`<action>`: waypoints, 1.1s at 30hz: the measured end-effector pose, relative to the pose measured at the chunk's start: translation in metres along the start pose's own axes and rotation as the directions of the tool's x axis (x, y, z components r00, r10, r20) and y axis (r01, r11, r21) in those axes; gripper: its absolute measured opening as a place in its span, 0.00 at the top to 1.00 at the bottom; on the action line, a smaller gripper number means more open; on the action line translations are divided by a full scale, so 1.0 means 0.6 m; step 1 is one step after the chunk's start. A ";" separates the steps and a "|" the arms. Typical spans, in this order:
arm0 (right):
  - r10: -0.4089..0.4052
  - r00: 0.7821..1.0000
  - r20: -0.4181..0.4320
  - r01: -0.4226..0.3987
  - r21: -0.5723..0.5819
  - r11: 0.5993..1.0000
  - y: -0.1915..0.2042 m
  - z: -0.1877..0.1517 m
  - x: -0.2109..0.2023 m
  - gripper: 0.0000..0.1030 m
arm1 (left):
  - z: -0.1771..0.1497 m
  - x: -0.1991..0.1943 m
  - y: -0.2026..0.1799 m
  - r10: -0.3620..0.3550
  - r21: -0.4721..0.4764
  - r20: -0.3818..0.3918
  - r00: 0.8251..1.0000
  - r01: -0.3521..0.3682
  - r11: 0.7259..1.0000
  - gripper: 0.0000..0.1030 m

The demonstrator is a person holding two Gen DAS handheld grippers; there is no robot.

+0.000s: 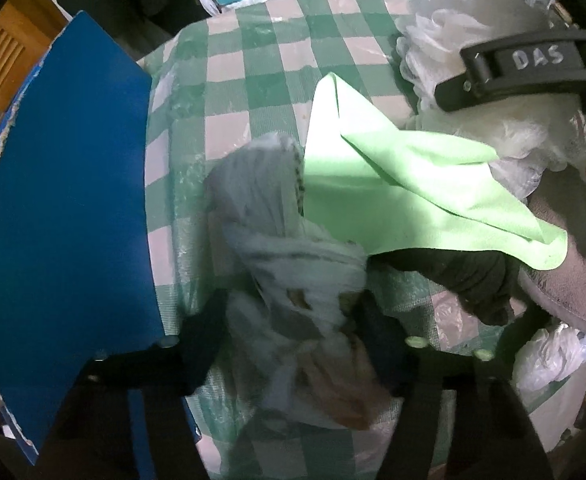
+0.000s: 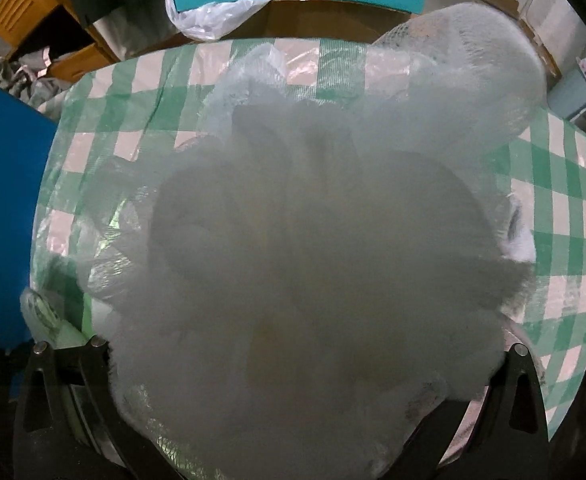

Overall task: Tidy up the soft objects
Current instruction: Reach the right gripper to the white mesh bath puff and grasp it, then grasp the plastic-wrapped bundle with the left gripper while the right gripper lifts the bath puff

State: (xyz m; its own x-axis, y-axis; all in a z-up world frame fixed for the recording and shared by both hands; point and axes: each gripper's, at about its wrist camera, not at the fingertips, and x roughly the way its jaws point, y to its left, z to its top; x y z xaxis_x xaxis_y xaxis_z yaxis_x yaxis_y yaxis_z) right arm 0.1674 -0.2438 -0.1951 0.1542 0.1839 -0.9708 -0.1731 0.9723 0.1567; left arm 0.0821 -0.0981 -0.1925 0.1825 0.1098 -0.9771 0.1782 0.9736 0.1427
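**Both Grippers Down on the Soft Pile**

The left gripper (image 1: 293,320) has its jaws pressed against a crumpled pale grey-white cloth (image 1: 289,248). The cloth lies on the green-and-white checked tablecloth (image 1: 253,72), just beside a light green microfibre cloth (image 1: 405,184) draped over a black fabric item (image 1: 465,276) and a grey plush piece (image 1: 569,272). A blue flat board (image 1: 69,184) lies to the left.

The right gripper (image 2: 305,380) has wide-set jaws flanking a white fluffy mesh bath puff (image 2: 313,240); pad contact cannot be told.
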 end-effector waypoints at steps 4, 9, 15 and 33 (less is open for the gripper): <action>-0.021 1.000 0.005 0.021 -0.009 1.000 0.009 0.000 0.005 0.13 | 0.012 -0.009 0.012 -0.057 -0.011 0.002 0.998 0.057 0.998 0.60; -0.043 0.999 0.033 0.044 -0.039 0.998 0.024 -0.004 -0.011 0.33 | 0.008 -0.018 0.034 -0.094 -0.030 0.000 0.996 0.094 0.995 0.65; -0.038 0.993 0.112 0.045 -0.056 0.997 0.030 -0.013 -0.053 0.41 | -0.009 -0.050 0.060 -0.105 -0.029 0.056 0.993 0.107 0.994 0.66; -0.042 0.941 0.334 0.070 -0.071 0.995 0.039 -0.048 -0.184 0.42 | -0.041 -0.179 0.056 -0.063 -0.023 0.277 0.959 0.072 0.997 0.66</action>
State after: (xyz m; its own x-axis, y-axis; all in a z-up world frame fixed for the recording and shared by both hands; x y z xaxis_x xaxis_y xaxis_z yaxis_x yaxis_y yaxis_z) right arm 0.1183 -0.2455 -0.0895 0.4778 0.1801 -0.8598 -0.2306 0.9702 0.0750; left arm 0.0449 -0.0720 -0.0866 0.4317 -0.0114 -0.9020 0.1683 0.9834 0.0681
